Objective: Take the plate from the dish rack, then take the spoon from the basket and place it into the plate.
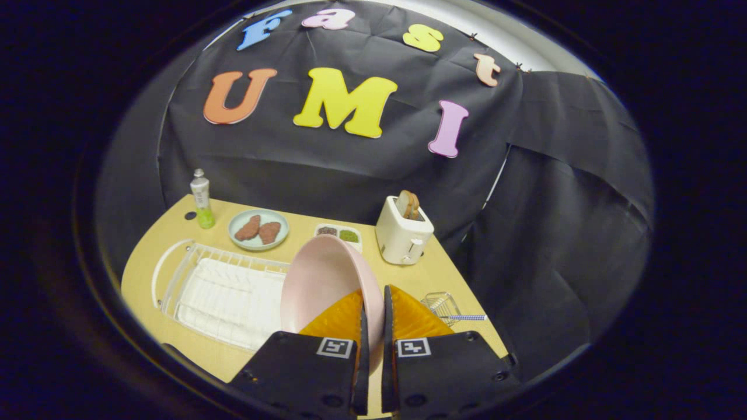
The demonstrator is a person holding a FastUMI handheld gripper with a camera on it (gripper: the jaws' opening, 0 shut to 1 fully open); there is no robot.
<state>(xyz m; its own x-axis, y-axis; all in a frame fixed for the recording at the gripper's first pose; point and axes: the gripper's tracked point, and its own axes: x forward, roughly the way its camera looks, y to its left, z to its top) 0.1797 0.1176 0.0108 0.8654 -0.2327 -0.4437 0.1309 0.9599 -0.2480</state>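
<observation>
Tan table (175,332), black cloth wall (362,169)

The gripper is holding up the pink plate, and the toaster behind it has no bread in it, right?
Not quite. The gripper does hold the pink plate between its fingers, but the toaster has bread sticking out of its top, as the gripper view shows.

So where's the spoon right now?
The spoon lies in the wire basket on the table, right of the fingers, nearer than the toaster.
</observation>
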